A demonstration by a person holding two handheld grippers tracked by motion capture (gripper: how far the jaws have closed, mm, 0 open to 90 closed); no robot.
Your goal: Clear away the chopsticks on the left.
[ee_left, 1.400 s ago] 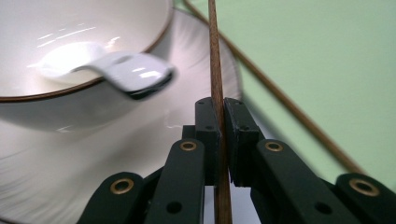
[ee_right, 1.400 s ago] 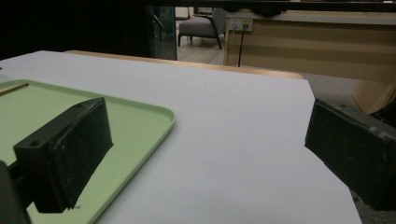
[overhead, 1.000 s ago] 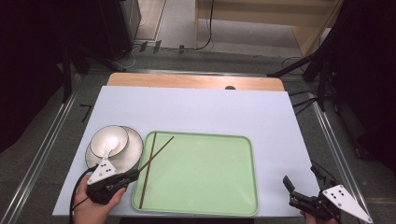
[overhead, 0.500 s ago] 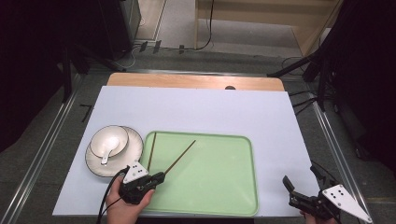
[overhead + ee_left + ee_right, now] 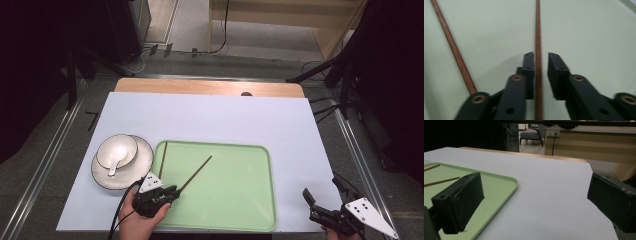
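Observation:
Two brown chopsticks lie on the green tray (image 5: 235,200). One chopstick (image 5: 163,160) rests along the tray's left rim. The other chopstick (image 5: 197,171) slants across the tray, its near end between the jaws of my left gripper (image 5: 172,191). In the left gripper view this chopstick (image 5: 538,30) runs up between the pads of the left gripper (image 5: 540,55). Those jaws have just been opening, and a gap shows on the right side. The second chopstick (image 5: 451,45) lies off to the left. My right gripper (image 5: 322,194) (image 5: 536,192) stands open and holds nothing at the table's front right.
A white bowl (image 5: 117,151) with a white spoon (image 5: 114,165) in it sits on a plate (image 5: 140,167) left of the tray. White paper (image 5: 225,120) covers the table, with a wooden strip (image 5: 210,87) behind it. The tray's corner (image 5: 509,182) lies left of the right gripper.
My left gripper carried the chopstick rightwards from beside the plate to the tray's front left and lowered it. The right gripper has stayed still.

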